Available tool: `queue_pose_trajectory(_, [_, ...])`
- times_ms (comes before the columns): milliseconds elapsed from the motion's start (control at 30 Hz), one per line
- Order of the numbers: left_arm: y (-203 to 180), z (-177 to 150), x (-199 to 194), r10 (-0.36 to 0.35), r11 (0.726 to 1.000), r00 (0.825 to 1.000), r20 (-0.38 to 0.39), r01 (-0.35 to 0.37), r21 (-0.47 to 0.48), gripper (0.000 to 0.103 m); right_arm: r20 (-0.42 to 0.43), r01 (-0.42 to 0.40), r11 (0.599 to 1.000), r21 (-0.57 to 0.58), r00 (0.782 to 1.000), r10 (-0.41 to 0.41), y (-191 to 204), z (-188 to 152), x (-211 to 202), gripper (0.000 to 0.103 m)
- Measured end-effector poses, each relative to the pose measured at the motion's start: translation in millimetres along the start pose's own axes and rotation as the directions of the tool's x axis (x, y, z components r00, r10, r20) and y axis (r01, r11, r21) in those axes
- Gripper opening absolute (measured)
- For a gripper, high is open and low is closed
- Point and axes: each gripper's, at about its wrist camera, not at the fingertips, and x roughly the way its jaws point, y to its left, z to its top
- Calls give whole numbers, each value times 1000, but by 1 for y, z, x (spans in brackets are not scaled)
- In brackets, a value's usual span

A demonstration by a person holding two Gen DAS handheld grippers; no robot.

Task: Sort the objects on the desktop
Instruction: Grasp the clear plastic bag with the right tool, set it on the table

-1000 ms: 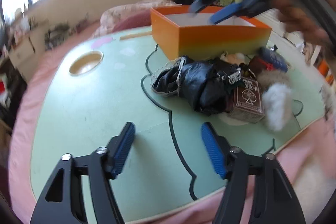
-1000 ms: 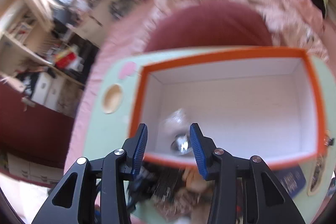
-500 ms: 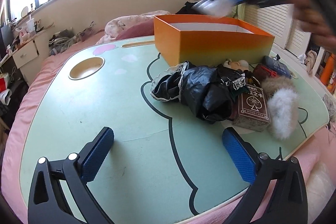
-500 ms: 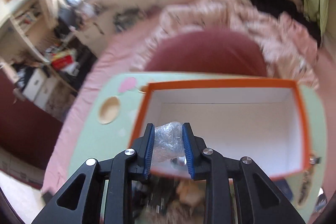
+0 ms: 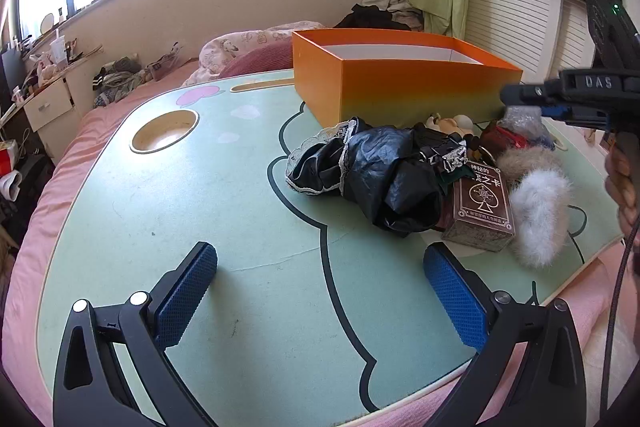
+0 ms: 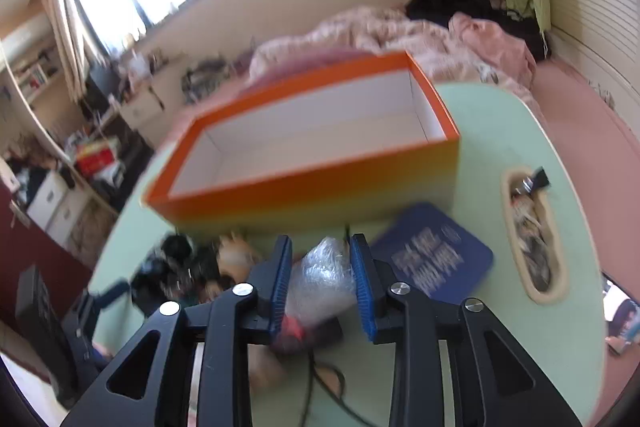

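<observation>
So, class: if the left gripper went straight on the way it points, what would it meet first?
Probably the bare green table. The left gripper is open with nothing between its fingers; the black bag lies further on, slightly right. Depth is hard to judge.

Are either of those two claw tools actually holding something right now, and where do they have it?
The right gripper has a crinkly clear plastic wad between its opening fingers, touching its sides; a real grip can't be told. The left gripper is wide open, holding nothing.

One orange box (image 5: 404, 89), one card deck (image 5: 480, 203), one blue booklet (image 6: 432, 255), two furry pompoms (image 5: 538, 215), one bubble-wrap bundle (image 6: 324, 275)
</observation>
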Motion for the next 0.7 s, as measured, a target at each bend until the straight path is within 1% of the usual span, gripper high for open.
queue_pose_trajectory(33, [0, 0, 0, 0, 1000, 1000, 0, 0, 0, 103, 39, -21, 1000, 18, 999, 20, 0, 1, -4, 52])
queue_pose_trajectory(100, [-2, -1, -2, 2, 1000, 1000, 0, -2, 0, 103, 107, -38, 998, 46, 994, 33, 0, 0, -14, 56])
queue_pose_trajectory(133, [-2, 0, -2, 2, 1000, 1000, 0, -2, 0, 103, 129, -36, 999, 40, 991, 31, 1, -5, -22, 59])
queue_pose_trajectory(167, [-2, 0, -1, 2, 1000, 1000, 0, -2, 1, 103, 129, -22, 1000, 22, 991, 19, 6, -9, -27, 62])
queue_pose_trajectory(200, [-2, -1, -2, 3, 1000, 1000, 0, -3, 1, 103, 110, 17, 1000, -14, 994, -15, 12, -16, -31, 68])
queue_pose_trajectory(233, [-2, -1, -2, 4, 1000, 1000, 0, -4, 1, 103, 75, 63, 997, -50, 995, -59, 16, -24, -33, 70])
queue_pose_trajectory(267, [-2, -1, -2, 5, 1000, 1000, 0, -5, 1, 103, 28, 116, 988, -98, 993, -113, 20, -40, -35, 70])
queue_pose_trajectory(300, [-2, -1, -2, 5, 1000, 1000, 0, -5, 2, 103, 18, 129, 984, -120, 992, -128, 21, -48, -37, 70])
queue_pose_trajectory(333, [-2, -1, -2, 6, 1000, 1000, -1, -6, 2, 103, 45, 133, 981, -144, 991, -128, 22, -65, -46, 72])
queue_pose_trajectory(367, [-2, 0, -1, 6, 1000, 1000, -1, -6, 2, 103, 60, 168, 971, -168, 985, -160, 22, -77, -48, 74])
queue_pose_trajectory(433, [-2, 0, -1, 8, 1000, 1000, -3, -8, 3, 103, 56, 217, 951, -219, 976, -210, 23, -91, -39, 75])
queue_pose_trajectory(467, [-3, 0, -1, 9, 1000, 1000, -4, -9, 3, 103, 73, 231, 942, -244, 973, -220, 24, -94, -34, 77])
queue_pose_trajectory(500, [-4, 0, -2, 13, 1000, 1000, -4, -13, 8, 103, 68, 239, 933, -270, 971, -229, 25, -95, -28, 84])
queue_pose_trajectory(533, [-4, 0, -2, 15, 1000, 1000, -3, -15, 9, 103, 61, 228, 933, -279, 974, -220, 26, -94, -25, 91])
queue_pose_trajectory(700, [-5, 1, -2, 15, 1000, 1000, -12, -15, 9, 103, 67, 224, 931, -288, 975, -213, 23, -94, -23, 93])
